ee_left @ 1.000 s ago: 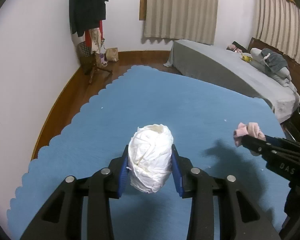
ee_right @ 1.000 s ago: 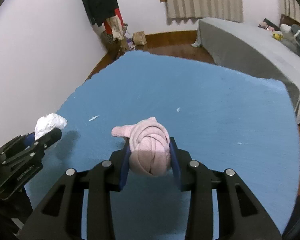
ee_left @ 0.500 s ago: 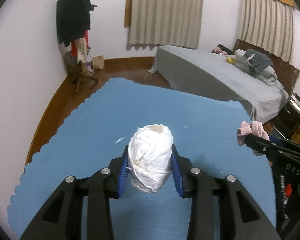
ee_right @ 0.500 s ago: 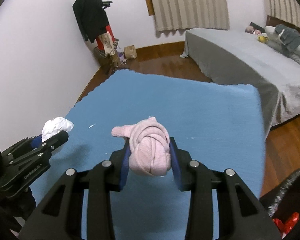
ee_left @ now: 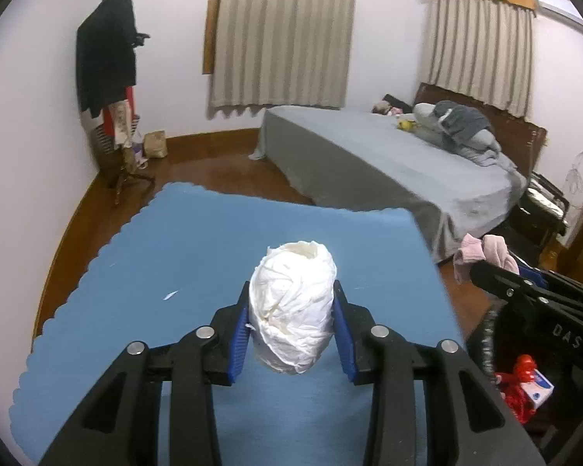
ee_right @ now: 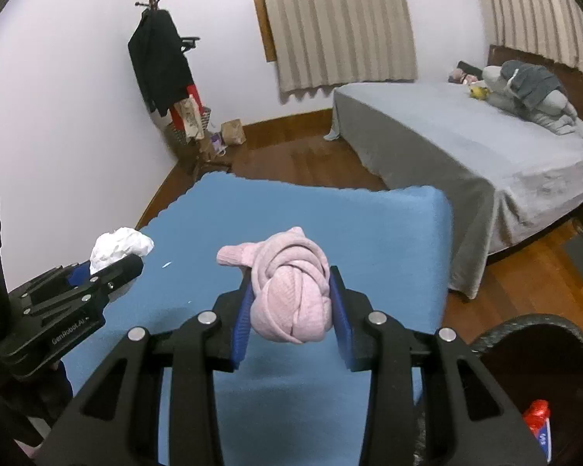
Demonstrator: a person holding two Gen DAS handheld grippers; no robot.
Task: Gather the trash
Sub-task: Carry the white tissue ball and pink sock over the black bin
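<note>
A white crumpled paper wad (ee_left: 293, 306) sits between the blue pads of my left gripper (ee_left: 291, 330), which is shut on it, held above the blue mat (ee_left: 213, 240). My right gripper (ee_right: 289, 310) is shut on a pink knotted cloth ball (ee_right: 291, 295). In the left wrist view the right gripper (ee_left: 482, 262) shows at the right with the pink cloth (ee_left: 486, 250). In the right wrist view the left gripper (ee_right: 112, 260) shows at the left with the white wad (ee_right: 120, 246). A dark bin (ee_right: 540, 349) with red and white trash (ee_right: 538, 421) inside lies at the lower right.
A grey bed (ee_left: 388, 167) with bundled bedding stands beyond the mat on the wooden floor (ee_right: 299, 159). A coat rack (ee_left: 112, 77) with dark clothes and a paper bag (ee_left: 155, 143) stand in the far left corner. Small white scraps (ee_left: 171, 295) lie on the mat.
Both grippers have risen and swung right with their loads still held. The mat's right edge, the bed and the bin with red trash have come into view.
</note>
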